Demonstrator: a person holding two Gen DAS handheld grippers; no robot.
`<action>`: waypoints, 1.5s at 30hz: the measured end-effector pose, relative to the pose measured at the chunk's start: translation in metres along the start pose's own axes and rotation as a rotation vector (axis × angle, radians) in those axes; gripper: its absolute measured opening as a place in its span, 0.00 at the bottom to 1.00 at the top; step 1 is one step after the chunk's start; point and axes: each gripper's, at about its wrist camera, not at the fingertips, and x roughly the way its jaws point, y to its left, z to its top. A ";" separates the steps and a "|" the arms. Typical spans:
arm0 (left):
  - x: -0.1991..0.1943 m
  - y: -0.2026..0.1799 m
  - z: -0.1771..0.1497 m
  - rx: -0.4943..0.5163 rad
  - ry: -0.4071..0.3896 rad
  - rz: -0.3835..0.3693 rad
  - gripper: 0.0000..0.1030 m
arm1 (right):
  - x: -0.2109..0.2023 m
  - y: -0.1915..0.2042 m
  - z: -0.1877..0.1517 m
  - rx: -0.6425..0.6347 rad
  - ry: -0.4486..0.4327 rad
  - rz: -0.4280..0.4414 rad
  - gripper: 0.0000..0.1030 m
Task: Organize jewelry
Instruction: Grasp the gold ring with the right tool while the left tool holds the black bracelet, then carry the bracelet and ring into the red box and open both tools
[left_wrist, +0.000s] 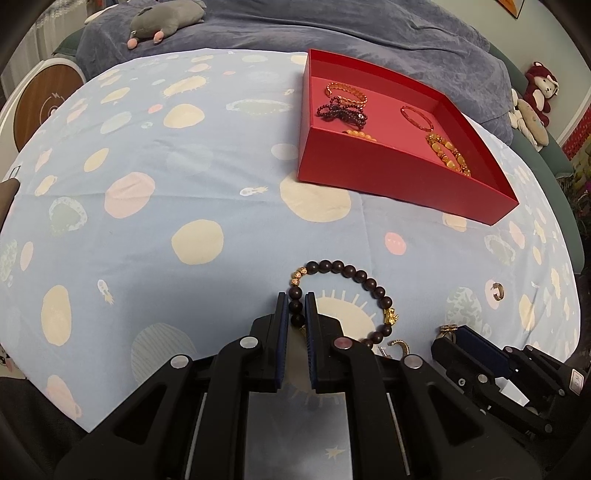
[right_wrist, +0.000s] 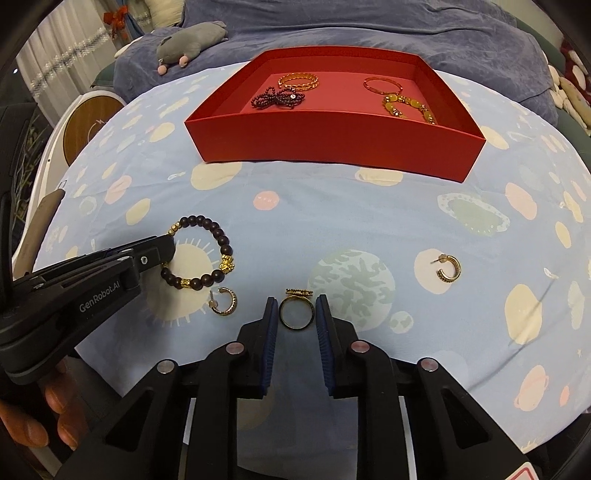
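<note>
left gripper (left_wrist: 295, 306): pads pressed onto the dark wooden bead bracelet with gold spacer beads and gold charm (left_wrist: 343, 291); one bead pinched between them, the rest of the loop lying on the cloth.
right gripper (right_wrist: 296, 314): jaws straddle the gold band ring with dark-studded top (right_wrist: 296, 312). They sit just beside the band on both sides; I can't tell if the pads are bearing on it yet.
ring pose: on edge, leaning back, studded face away from the camera. It looks likely to tip or squirt out if squeezed off-centre.
step in hand (my read): two pickups at once, then carry both to the box.
how to do it well: finish closing on the ring with the pads square across the band's widest part, tips low to the cloth. Lift straight up and check it holds before moving off.
bracelet lift: raise slowly so the hanging loop clears the gold half-hoop earring near it (right_wrist: 223, 302).
target: red open cardboard box (right_wrist: 332, 147), far side of the pale blue planet-print cloth (right_wrist: 332, 221), already holding several bracelets.
drop: come in over the near wall, release low, use bare floor away from the tangled dark bead strand (right_wrist: 279, 99).
remaining: second gold half-hoop earring (right_wrist: 448, 267) well off to the right.
</note>
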 end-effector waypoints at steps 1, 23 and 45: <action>0.000 0.000 0.000 -0.001 0.001 -0.001 0.09 | 0.000 -0.001 0.000 0.003 0.000 -0.001 0.19; -0.048 -0.029 0.019 0.025 -0.083 -0.092 0.08 | -0.046 -0.038 0.004 0.106 -0.087 -0.013 0.19; -0.064 -0.100 0.098 0.124 -0.167 -0.230 0.08 | -0.064 -0.081 0.073 0.144 -0.200 -0.037 0.19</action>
